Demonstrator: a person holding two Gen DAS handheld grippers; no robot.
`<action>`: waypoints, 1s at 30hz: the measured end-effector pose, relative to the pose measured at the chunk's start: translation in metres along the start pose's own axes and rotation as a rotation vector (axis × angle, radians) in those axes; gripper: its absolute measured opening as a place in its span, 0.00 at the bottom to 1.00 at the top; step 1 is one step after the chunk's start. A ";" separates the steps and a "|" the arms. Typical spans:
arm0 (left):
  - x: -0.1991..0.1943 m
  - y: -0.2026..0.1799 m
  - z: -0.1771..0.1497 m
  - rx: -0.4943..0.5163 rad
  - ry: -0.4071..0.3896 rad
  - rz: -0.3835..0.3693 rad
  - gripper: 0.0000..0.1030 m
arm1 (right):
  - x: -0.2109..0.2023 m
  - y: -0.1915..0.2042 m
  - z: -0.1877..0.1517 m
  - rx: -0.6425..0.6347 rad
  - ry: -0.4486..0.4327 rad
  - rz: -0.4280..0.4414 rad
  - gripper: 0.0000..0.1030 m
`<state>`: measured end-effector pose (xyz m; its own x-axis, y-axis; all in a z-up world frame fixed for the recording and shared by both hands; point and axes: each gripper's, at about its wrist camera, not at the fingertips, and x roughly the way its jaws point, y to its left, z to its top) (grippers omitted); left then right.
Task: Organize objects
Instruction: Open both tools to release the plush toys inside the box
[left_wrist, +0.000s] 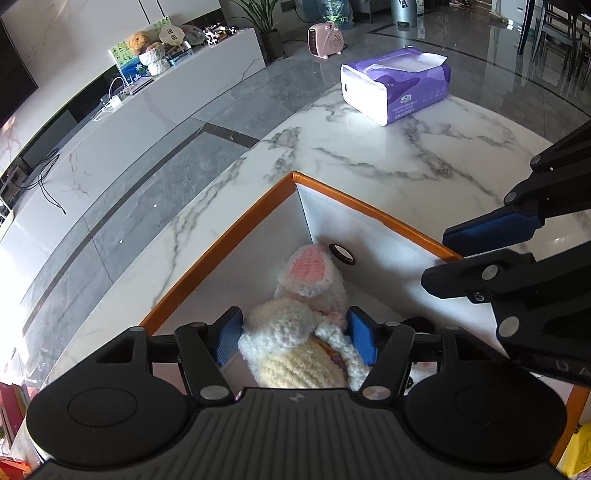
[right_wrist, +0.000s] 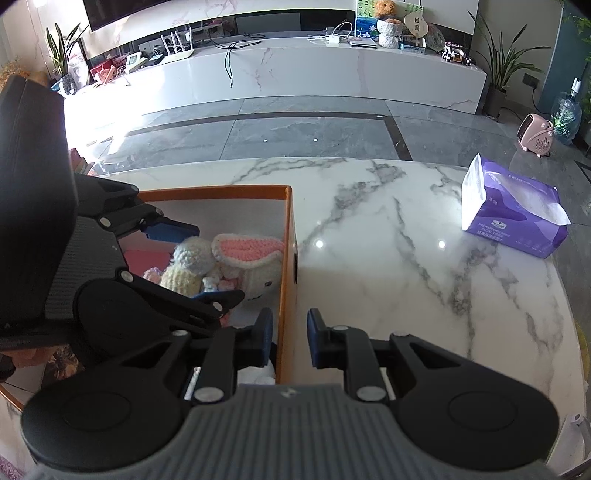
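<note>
The table (right_wrist: 388, 236) is white marble with grey veins. The box (left_wrist: 236, 236) has an orange rim and white inner walls. The knitted toy (left_wrist: 295, 332) is cream and white, with a pink-lined ear. Each hand-held gripper is black with blue pads (left_wrist: 360, 334). The tissue pack (right_wrist: 517, 218) is purple and white. The floor (right_wrist: 295, 136) is grey marble.

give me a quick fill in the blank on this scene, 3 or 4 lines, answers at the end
1. The left claw is closed on a crocheted ____ toy with a pink-lined ear.
2. The white box holding the toy has a rim coloured ____.
3. The right claw has one finger on each side of the box's ____, open and not gripping it.
4. The tissue pack on the marble table is mostly ____ in colour.

Missing words: bunny; orange; wall; purple
</note>
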<state>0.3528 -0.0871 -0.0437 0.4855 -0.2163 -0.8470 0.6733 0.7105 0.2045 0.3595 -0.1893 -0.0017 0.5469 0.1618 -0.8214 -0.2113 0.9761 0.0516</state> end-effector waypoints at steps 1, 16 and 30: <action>-0.001 0.001 -0.001 -0.007 -0.005 -0.001 0.70 | 0.000 0.000 0.000 -0.001 -0.002 0.000 0.23; -0.107 -0.009 -0.027 -0.132 -0.248 0.116 0.73 | -0.060 0.001 -0.017 -0.020 -0.142 0.023 0.54; -0.185 -0.062 -0.108 -0.344 -0.282 0.034 0.72 | -0.120 0.014 -0.102 -0.127 -0.179 0.162 0.68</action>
<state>0.1611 -0.0190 0.0476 0.6695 -0.3292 -0.6659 0.4525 0.8917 0.0141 0.2085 -0.2101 0.0392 0.6297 0.3481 -0.6945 -0.4009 0.9114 0.0933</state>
